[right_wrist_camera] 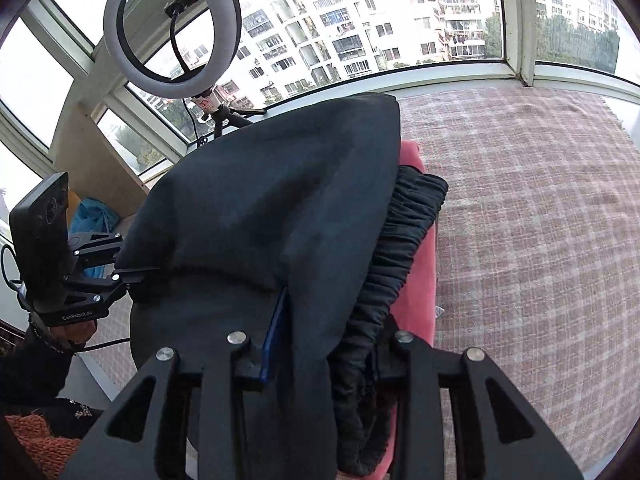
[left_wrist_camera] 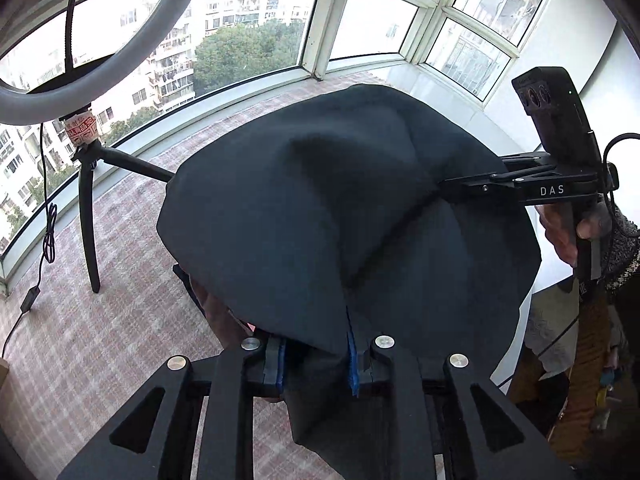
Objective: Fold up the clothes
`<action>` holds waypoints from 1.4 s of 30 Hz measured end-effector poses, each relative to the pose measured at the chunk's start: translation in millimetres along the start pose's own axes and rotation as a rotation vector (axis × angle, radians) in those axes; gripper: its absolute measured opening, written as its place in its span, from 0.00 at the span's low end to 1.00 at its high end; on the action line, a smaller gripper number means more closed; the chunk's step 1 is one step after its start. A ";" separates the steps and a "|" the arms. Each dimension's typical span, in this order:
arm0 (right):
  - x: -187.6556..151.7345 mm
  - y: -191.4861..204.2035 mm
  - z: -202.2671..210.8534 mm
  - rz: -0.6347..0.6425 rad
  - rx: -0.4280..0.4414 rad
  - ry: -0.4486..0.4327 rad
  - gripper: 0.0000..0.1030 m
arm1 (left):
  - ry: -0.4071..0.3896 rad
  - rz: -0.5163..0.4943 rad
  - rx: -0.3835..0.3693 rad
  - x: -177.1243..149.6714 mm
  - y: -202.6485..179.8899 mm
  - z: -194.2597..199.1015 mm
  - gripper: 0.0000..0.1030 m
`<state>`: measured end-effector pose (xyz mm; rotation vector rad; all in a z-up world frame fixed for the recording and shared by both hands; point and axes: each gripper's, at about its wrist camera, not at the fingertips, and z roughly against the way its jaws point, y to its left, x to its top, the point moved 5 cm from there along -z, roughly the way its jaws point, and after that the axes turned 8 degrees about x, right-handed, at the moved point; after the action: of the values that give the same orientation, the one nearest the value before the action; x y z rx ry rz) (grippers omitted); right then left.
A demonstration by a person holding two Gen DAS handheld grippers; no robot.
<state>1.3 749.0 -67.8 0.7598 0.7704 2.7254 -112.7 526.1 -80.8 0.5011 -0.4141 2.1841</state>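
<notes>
Dark fabric: a navy-black garment (left_wrist_camera: 320, 200) fills the middle of both wrist views, lifted off the surface and draped between the two grippers.
Left gripper (left_wrist_camera: 316, 356): its blue-padded fingers (left_wrist_camera: 352, 364) are closed on a fold of the garment at the near edge — cloth spills over and down between them.
Left gripper, from the right wrist view (right_wrist_camera: 132, 274): it enters from the left, its tip buried in the garment's left edge, a hand under the body that carries its camera block.
Right gripper (right_wrist_camera: 320, 354): the jaws stand fairly wide, with bunched cloth filling the gap; a blue pad (right_wrist_camera: 274, 332) presses against the fabric — gripping the garment.
Right gripper, from the left wrist view (left_wrist_camera: 444, 184): it reaches in from the right, pinching the cloth at a deep crease.
Waistband: a gathered black elastic band (right_wrist_camera: 400, 240) hangs along the garment's right side.
Red item: a pinkish-red cloth (right_wrist_camera: 420, 272) lies beneath the waistband, on the checked cover.
Surface: a pink-and-white checked cover (right_wrist_camera: 540, 220) spreads right and far, up to the windows.
Ring light: a white ring light (right_wrist_camera: 172, 28) on a black tripod stands far left, by the window.
</notes>
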 end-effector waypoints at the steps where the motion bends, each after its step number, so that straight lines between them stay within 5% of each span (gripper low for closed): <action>1: -0.2 -2.2 1.6 -0.016 0.020 0.008 0.33 | 0.002 0.008 -0.007 -0.3 2.5 2.2 0.24; 5: -14.0 -2.9 19.3 -0.010 -0.022 0.045 0.39 | -0.024 -0.012 -0.006 -10.1 13.3 32.5 0.26; 11: -17.8 18.4 77.9 0.102 -0.292 -0.062 0.40 | -0.144 -0.019 0.070 -0.8 40.6 90.2 0.25; 14: 0.8 49.1 86.3 0.171 -0.243 -0.168 0.40 | -0.189 -0.013 0.065 23.4 39.8 89.2 0.25; 17: 12.9 62.7 57.3 0.195 -0.187 -0.174 0.40 | -0.174 -0.046 0.002 34.1 21.4 63.7 0.25; 24: 1.9 22.0 -14.8 0.173 -0.301 -0.102 0.39 | -0.071 -0.122 0.162 51.2 30.2 -22.2 0.28; 28: -4.2 34.3 8.9 0.154 -0.283 -0.134 0.39 | -0.127 -0.126 0.162 50.6 29.5 15.5 0.25; 35: -42.7 58.0 44.1 0.144 -0.259 -0.169 0.39 | -0.159 -0.167 -0.010 -16.1 -11.4 70.5 0.25; 42: -87.3 41.2 34.2 0.114 -0.347 -0.094 0.40 | -0.043 -0.128 -0.028 -69.0 -25.4 37.7 0.25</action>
<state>90.9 700.4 -57.5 0.8628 0.2282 2.7885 -45.3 478.4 -78.6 0.5456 -0.4237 2.0453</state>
